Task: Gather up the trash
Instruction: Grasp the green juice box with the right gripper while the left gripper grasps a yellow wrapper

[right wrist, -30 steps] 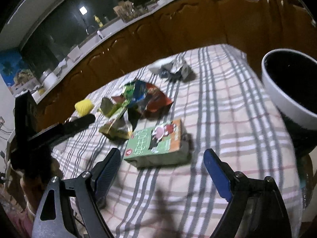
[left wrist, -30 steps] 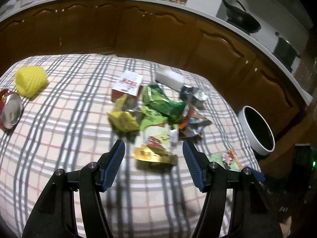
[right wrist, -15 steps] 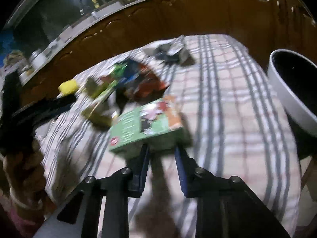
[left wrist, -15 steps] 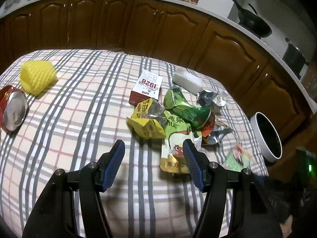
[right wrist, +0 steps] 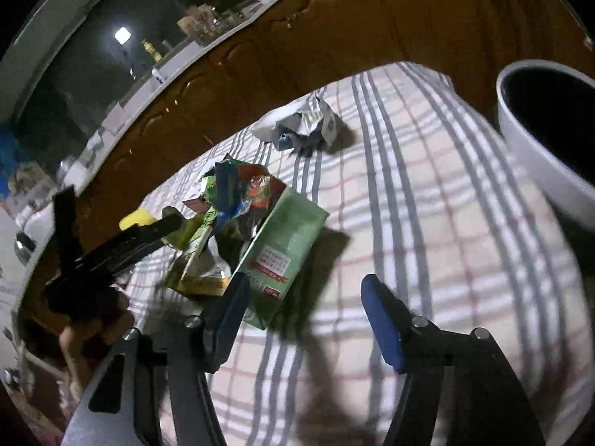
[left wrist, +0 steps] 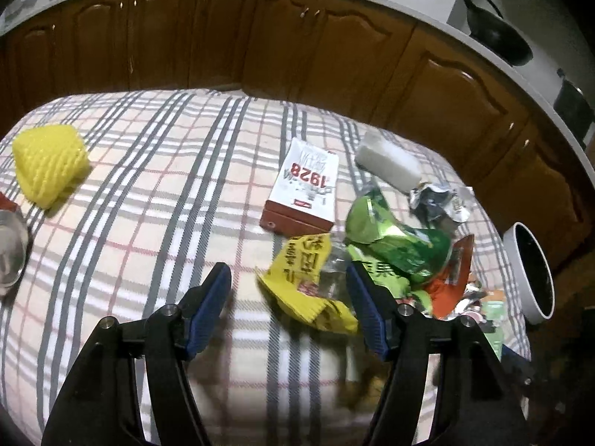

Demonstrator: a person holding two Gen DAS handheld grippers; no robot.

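Trash pile: crumpled yellow snack wrapper (left wrist: 308,282), shiny green foil bag (left wrist: 401,245) and a red-orange wrapper (left wrist: 452,278) all bunched together on the plaid-cloth worktop (left wrist: 156,200), toward its right side in the left wrist view.
Left gripper (left wrist: 288,306): jaws opening, blue pads apart. The yellow wrapper sits in the gap, closer to the right pad, but the pads aren't pressing on it, so it's holding nothing.
Right gripper (right wrist: 303,314): jaws also opening, nothing clamped. The flat green carton with a red-and-white label (right wrist: 286,249) is tilted up on its edge right against the left pad, not gripped as far as I can see.
Bin: round white bin with a dark inside (right wrist: 546,141) just off the worktop edge, to the right.
Other trash: white and red box printed 1928 (left wrist: 303,191) behind the pile, a white foam block (left wrist: 388,161) further back, crumpled silver foil (right wrist: 306,124) near it.
Far left: yellow foam fruit net (left wrist: 48,163), well apart from the pile, with a red can (left wrist: 9,245) at the frame edge.
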